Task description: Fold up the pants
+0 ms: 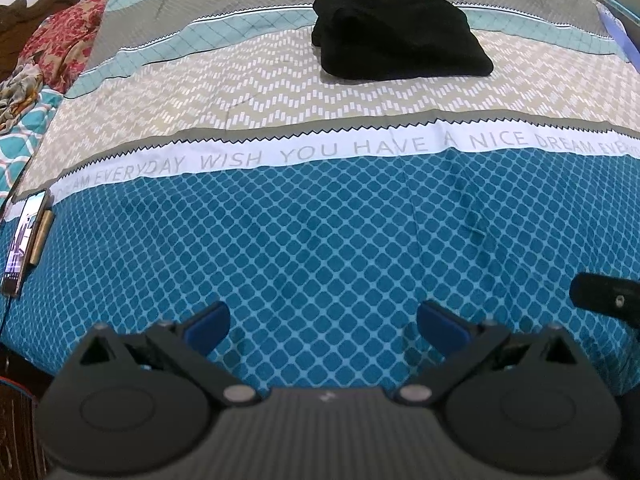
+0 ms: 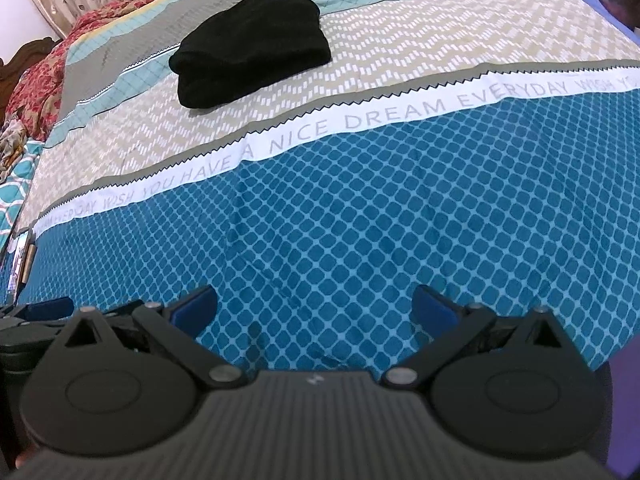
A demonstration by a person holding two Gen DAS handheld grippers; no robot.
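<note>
The black pants (image 1: pixel 396 32) lie folded into a compact bundle on the far part of the bed; they also show in the right wrist view (image 2: pixel 252 48), up and to the left. My left gripper (image 1: pixel 322 326) is open and empty, low over the blue diamond-patterned bedspread near the bed's front edge, far from the pants. My right gripper (image 2: pixel 314 308) is open and empty too, beside the left one. Part of the right gripper (image 1: pixel 608 294) shows at the right edge of the left wrist view, and the left gripper (image 2: pixel 36 312) at the left edge of the right wrist view.
The bedspread (image 1: pixel 320 240) has blue, white lettered, beige zigzag and grey bands. A phone (image 1: pixel 24 240) lies at the bed's left edge. Red floral bedding (image 1: pixel 68 32) is heaped at the far left, by a dark wooden headboard (image 2: pixel 24 56).
</note>
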